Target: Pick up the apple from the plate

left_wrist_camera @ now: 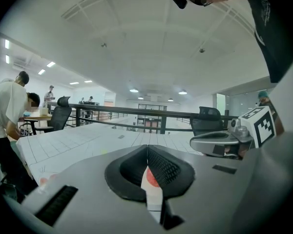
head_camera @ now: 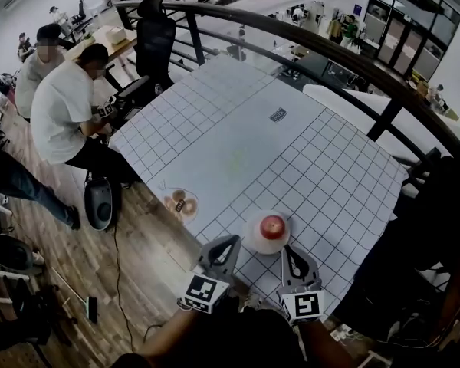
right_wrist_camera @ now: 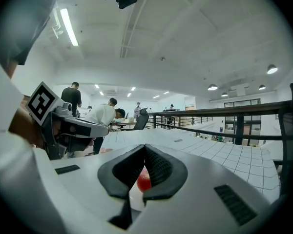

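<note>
Head view: apple (head_camera: 273,225) rests on plate (head_camera: 251,236) close to the near edge of the gridded table (head_camera: 238,144). Left gripper (head_camera: 234,241) sits just beside the plate's near-left rim, and right gripper (head_camera: 288,250) just beside its near-right rim. Neither touches the apple. Left gripper view: jaws closed tip to tip with nothing clamped, apple (left_wrist_camera: 154,179) visible beyond them. Right gripper view: jaws likewise closed and empty, apple (right_wrist_camera: 143,182) ahead.

Open-plan office, desk (head_camera: 111,37), office chair (head_camera: 155,38), mezzanine railing (head_camera: 238,13)
</note>
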Tool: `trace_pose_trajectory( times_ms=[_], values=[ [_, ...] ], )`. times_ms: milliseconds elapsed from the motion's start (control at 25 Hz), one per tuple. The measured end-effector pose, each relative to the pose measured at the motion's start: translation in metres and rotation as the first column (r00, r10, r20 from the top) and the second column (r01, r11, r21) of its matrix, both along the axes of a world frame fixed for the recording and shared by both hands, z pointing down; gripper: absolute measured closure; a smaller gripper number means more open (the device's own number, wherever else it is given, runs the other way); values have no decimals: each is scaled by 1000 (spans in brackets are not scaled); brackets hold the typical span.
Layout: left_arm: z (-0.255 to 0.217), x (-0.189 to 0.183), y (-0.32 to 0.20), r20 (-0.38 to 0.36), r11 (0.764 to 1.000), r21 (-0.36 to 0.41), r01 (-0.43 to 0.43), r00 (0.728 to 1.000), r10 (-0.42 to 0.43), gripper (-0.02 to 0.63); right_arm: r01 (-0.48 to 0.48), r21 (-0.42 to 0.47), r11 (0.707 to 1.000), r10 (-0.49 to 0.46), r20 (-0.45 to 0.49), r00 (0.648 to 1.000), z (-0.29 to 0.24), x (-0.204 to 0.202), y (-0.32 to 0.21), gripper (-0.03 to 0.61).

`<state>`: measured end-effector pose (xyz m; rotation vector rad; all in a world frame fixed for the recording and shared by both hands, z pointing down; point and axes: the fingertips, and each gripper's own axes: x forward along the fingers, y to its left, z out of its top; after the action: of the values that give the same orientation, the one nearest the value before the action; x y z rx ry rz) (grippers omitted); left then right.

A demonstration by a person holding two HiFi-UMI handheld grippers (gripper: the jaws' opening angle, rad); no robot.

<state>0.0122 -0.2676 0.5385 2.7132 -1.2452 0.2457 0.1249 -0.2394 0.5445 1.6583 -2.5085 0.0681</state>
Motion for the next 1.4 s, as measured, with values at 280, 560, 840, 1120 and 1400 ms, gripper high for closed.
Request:
trace_pose_trajectory(
  times_ms=[280, 560, 840, 1120, 1400],
  values=[
    [21, 2, -10, 5, 999, -37, -8, 1000, 8, 592, 1, -42, 999, -2, -14, 1000, 16, -11, -12, 555],
    [27, 0, -16, 4, 999, -50, -6, 1000, 6, 592, 7, -125, 992, -10, -23, 1000, 37, -15, -19, 439],
    [34, -6, -14, -1, 998, -66, 0, 1000, 0, 592, 4, -205, 979, -8, -17, 1000, 66, -17, -33, 261],
    [43, -15, -18, 3, 997, -77, 3, 1000, -3, 592, -25, -317, 948, 15, -35, 999, 118, -16, -59, 184],
    [49, -23, -22, -5, 995, -94, 14, 1000, -15, 592, -24, -394, 919, -2, -64, 998, 148, -19, -70, 160]
  ],
)
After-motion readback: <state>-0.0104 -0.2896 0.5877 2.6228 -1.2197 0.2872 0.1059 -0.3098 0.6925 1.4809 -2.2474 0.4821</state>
